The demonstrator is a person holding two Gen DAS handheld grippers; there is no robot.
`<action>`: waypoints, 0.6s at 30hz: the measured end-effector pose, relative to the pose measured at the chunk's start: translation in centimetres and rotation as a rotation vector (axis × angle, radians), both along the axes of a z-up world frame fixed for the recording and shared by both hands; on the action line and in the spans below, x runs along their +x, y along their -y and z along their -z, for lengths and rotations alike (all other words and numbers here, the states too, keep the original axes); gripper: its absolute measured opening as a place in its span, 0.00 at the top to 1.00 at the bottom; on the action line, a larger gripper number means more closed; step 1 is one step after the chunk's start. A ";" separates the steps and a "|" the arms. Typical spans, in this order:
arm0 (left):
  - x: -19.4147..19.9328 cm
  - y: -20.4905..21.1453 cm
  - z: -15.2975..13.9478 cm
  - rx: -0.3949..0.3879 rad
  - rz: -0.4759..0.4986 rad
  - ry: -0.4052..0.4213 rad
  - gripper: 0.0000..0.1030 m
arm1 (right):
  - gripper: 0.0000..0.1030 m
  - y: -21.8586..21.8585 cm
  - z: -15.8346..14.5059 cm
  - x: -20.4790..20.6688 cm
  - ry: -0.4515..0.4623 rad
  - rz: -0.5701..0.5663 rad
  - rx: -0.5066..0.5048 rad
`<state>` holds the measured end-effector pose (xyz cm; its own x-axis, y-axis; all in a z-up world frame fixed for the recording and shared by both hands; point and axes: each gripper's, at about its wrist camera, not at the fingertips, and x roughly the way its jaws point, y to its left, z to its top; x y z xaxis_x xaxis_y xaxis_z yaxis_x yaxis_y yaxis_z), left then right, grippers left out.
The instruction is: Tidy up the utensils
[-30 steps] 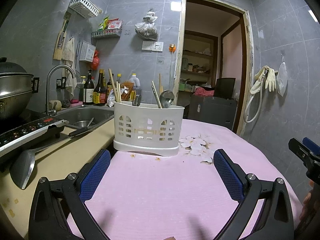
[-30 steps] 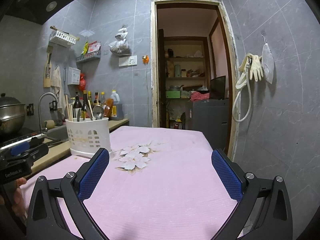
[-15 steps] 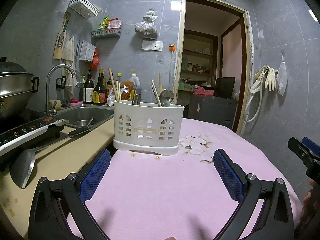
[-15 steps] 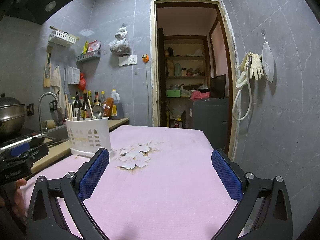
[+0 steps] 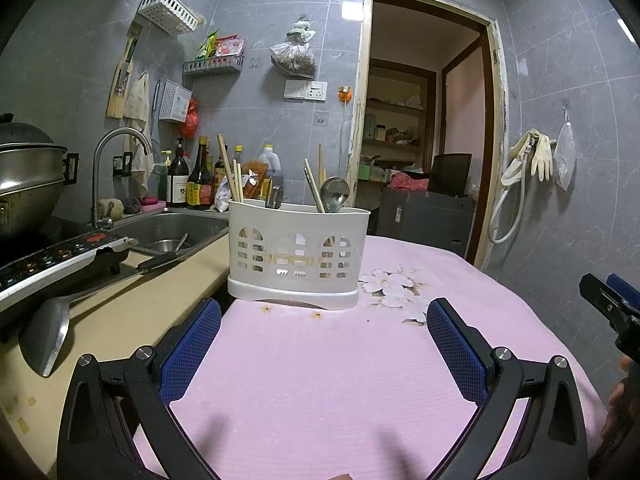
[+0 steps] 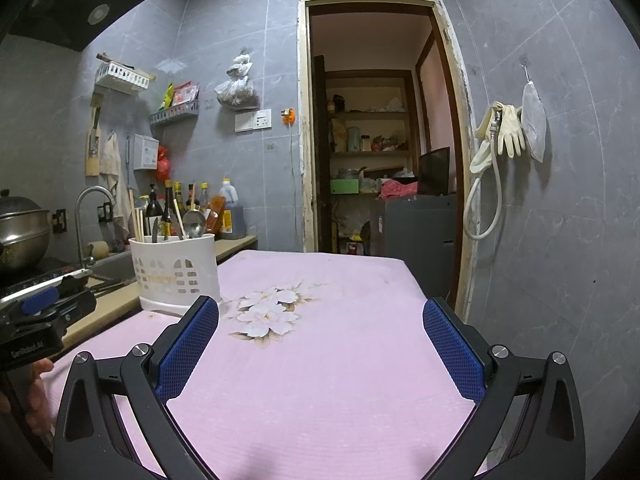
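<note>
Left to right from my left wrist view: pot (image 5: 28, 176) on the stove (image 5: 52, 258) at far left, a metal spatula (image 5: 44, 334) lying on the beige counter (image 5: 132, 320), then the sink (image 5: 176, 228) with its tap (image 5: 116, 164) and a row of bottles (image 5: 192, 180) behind it. My left gripper (image 5: 323, 334) hangs low over the pink tablecloth (image 5: 320, 380), jaws spread wide, nothing between the blue pads (image 5: 188, 350). Straight ahead of it, near but apart, the white utensil holder (image 5: 296, 254) stands upright at the cloth's back-left edge, just beside the counter. Chopsticks (image 5: 230, 174) stick up in its left part; a spoon (image 5: 335, 196) and more sticks toward its right. Flower print (image 5: 394, 290) just right of the holder. Far right edge, a bit of my right gripper pokes in.

Right wrist view: holder sits at left, well apart from my right gripper (image 6: 320, 334), which is also spread wide and holding nothing, over bare cloth. Doorway (image 6: 380, 128) straight ahead, rubber gloves (image 6: 504, 132) hanging on the right wall. All utensils I can see are in the holder.
</note>
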<state>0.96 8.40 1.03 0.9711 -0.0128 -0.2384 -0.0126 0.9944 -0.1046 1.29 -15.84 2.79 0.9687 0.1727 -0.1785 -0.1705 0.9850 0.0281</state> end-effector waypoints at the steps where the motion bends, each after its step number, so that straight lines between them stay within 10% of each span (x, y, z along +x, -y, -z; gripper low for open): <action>1: 0.0 0.0 0.0 0.000 0.000 0.000 0.02 | 0.00 0.0 0.0 0.0 0.000 0.001 0.001; 18: 0.1 -0.1 0.2 0.003 0.003 -0.003 0.02 | 0.00 0.0 0.1 0.0 -0.001 0.002 0.000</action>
